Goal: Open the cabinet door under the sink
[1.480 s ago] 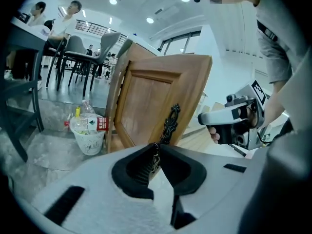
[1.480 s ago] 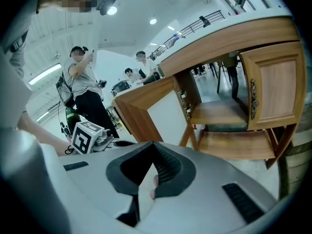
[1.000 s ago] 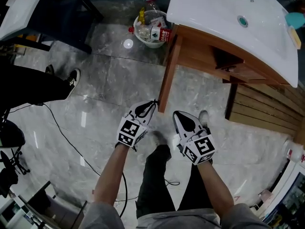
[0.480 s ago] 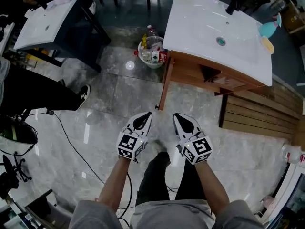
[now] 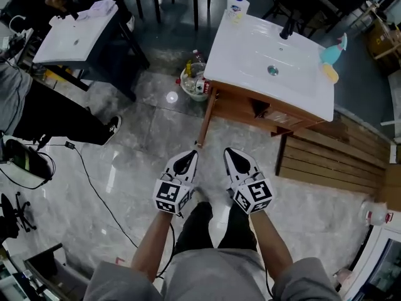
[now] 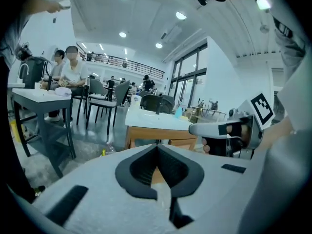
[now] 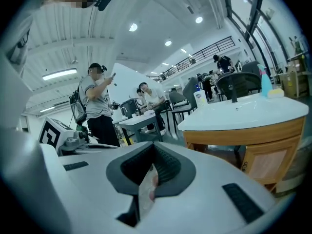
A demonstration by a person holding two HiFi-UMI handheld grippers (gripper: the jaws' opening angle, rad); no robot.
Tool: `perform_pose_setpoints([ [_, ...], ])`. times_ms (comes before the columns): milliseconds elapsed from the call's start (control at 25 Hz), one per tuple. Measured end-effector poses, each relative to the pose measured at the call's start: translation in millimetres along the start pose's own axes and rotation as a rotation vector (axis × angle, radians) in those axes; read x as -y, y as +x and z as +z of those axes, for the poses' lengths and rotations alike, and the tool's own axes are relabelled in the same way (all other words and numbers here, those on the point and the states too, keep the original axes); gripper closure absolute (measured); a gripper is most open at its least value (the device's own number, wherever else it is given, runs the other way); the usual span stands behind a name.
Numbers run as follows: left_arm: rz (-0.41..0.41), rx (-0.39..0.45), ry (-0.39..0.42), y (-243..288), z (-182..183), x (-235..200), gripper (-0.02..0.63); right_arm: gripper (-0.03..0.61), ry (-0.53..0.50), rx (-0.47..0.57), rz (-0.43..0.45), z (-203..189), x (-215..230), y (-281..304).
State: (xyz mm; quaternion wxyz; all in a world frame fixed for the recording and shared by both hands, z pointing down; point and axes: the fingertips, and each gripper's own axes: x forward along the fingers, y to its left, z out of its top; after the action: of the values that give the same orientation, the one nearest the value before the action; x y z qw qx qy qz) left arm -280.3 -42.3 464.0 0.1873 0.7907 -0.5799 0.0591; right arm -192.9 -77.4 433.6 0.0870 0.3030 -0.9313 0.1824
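The sink [image 5: 250, 49] is shining white over the brown wooden cabinet [image 5: 238, 108]. The left gripper [image 5: 190, 157] and right gripper [image 5: 233, 155] are showing white shells with black-and-white square patterns. The floor [image 5: 138, 137] is gleaming grey and marbled. The soap bottle [image 5: 236, 6] is wearing a blue cap.

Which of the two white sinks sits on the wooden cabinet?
The right-hand sink, with the soap bottle at its corner; the upper-left sink stands on a dark frame instead.

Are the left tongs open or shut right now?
Shut. In the left gripper view, the jaws of the left tongs meet along their length, with nothing between them.
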Motion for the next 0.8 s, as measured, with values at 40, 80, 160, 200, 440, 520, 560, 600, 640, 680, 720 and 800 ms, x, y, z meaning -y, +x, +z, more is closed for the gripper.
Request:
perform_pose_setpoints([
  [40,0.006,0.005,0.007,-2,8,6,0.607,0.569,-0.001,0.003,0.005,7,-1,-4],
  [80,0.012,0.011,0.015,-5,17,12,0.607,0.569,-0.002,0.006,0.01,13,-3,-9],
  [160,0.025,0.032,0.029,-10,38,22,0.607,0.569,-0.005,0.016,0.025,27,-7,-17],
  [200,0.033,0.045,0.036,-13,49,27,0.607,0.569,-0.01,0.023,0.034,35,-10,-21],
  [440,0.055,0.119,0.113,-29,116,60,0.607,0.569,-0.06,0.066,0.087,86,-29,-45],
  [520,0.066,0.148,0.133,-35,137,71,0.607,0.569,-0.076,0.085,0.106,104,-34,-53],
  [560,0.071,0.163,0.141,-38,147,77,0.607,0.569,-0.086,0.095,0.115,113,-36,-59],
  [600,0.074,0.177,0.15,-40,157,84,0.607,0.569,-0.097,0.106,0.123,121,-38,-64],
  [640,0.077,0.189,0.16,-41,168,91,0.607,0.569,-0.109,0.116,0.129,130,-39,-69],
  [680,0.08,0.202,0.169,-43,178,99,0.607,0.569,-0.119,0.128,0.133,138,-39,-75],
  [720,0.082,0.214,0.178,-44,188,106,0.607,0.569,-0.127,0.141,0.136,146,-39,-80],
  [800,0.086,0.233,0.194,-46,203,118,0.607,0.569,-0.14,0.171,0.137,163,-39,-90],
])
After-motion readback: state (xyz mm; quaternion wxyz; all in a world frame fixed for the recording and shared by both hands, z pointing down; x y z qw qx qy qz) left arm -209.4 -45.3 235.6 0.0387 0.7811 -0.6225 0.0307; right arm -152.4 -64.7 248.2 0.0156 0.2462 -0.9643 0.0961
